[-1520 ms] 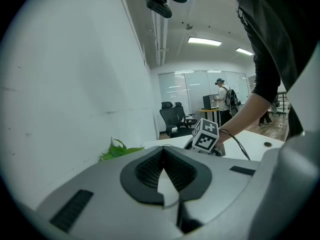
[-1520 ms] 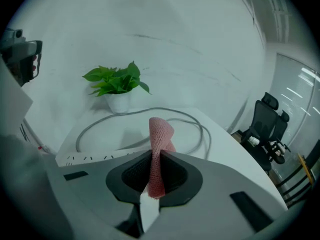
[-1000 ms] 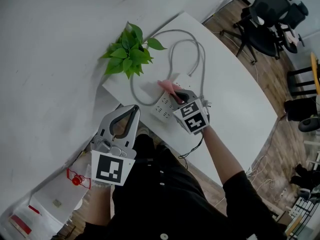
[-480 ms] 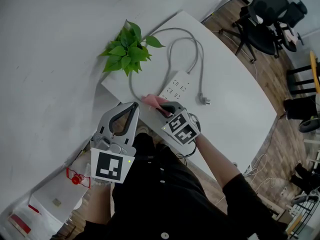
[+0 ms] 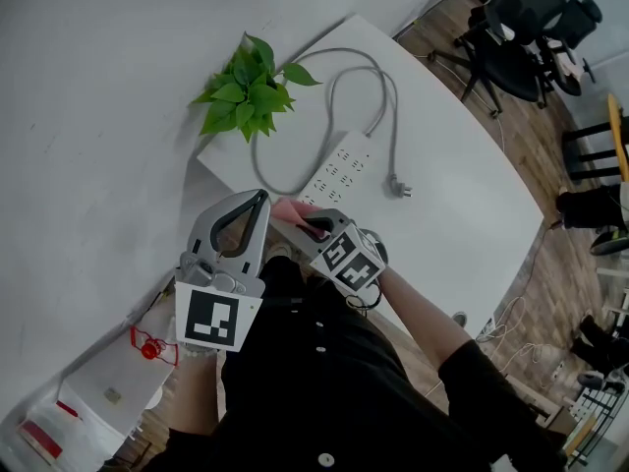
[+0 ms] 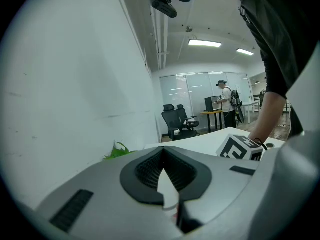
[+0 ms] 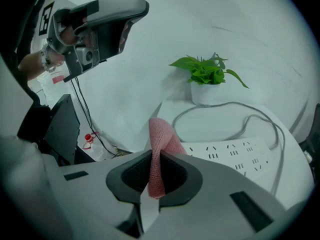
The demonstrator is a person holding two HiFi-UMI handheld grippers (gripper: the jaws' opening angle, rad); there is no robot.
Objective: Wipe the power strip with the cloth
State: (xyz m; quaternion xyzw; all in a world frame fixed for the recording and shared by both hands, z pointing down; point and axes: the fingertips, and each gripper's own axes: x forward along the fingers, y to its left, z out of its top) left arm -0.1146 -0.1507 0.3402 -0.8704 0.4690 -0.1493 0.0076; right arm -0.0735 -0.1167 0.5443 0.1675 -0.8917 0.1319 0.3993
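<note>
The white power strip (image 5: 339, 170) lies on the white table (image 5: 462, 195), and its grey cable (image 5: 388, 116) loops toward the far end. My right gripper (image 5: 313, 226) hovers at the table's near edge, just short of the strip, shut on a pink cloth (image 5: 290, 209). In the right gripper view the cloth (image 7: 160, 149) stands pinched between the jaws, with the strip (image 7: 240, 154) beyond it. My left gripper (image 5: 257, 200) is held up left of the right one, off the table's corner, shut on nothing. The left gripper view shows its tips (image 6: 162, 156) closed together.
A potted green plant (image 5: 241, 91) stands at the table's far left corner by the wall. The cable's plug (image 5: 396, 190) rests right of the strip. Black office chairs (image 5: 531, 28) stand on the wooden floor beyond the table. A person (image 6: 226, 104) stands far off.
My right gripper has drawn back with the cloth from on top of the power strip to the table's near edge, so the whole strip now shows. The left gripper has hardly moved.
</note>
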